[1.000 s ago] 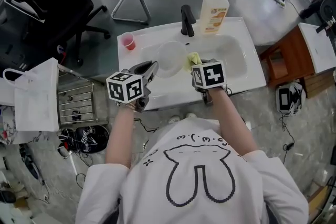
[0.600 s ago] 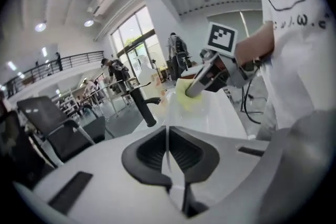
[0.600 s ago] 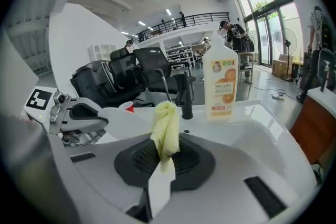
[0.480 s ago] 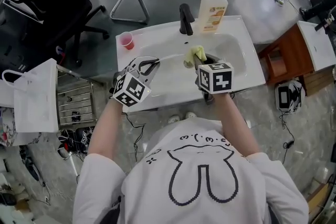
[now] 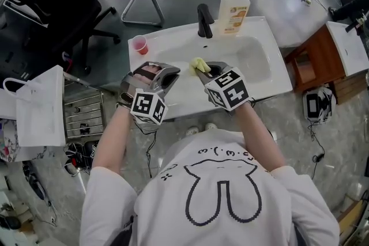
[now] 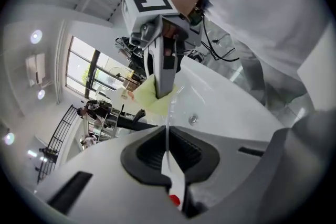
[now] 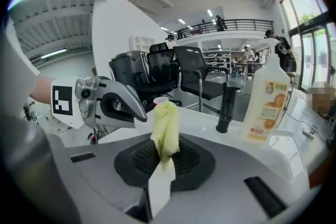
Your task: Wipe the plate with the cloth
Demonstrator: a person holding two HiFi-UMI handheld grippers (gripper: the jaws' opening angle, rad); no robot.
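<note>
The left hand-held gripper point(image 5: 173, 71) was closed on the rim of the translucent plate point(image 6: 167, 139), which was held edge-on above the front edge of the sink point(image 5: 173, 37). The yellow cloth point(image 5: 199, 64) was clamped in the right hand-held gripper point(image 5: 209, 70), just beside the left one, over the basin.

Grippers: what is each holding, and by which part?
Right gripper: bunched yellow cloth, pinched by one end. Left gripper: thin translucent white plate, seen edge-on, gripped by its rim.
</note>
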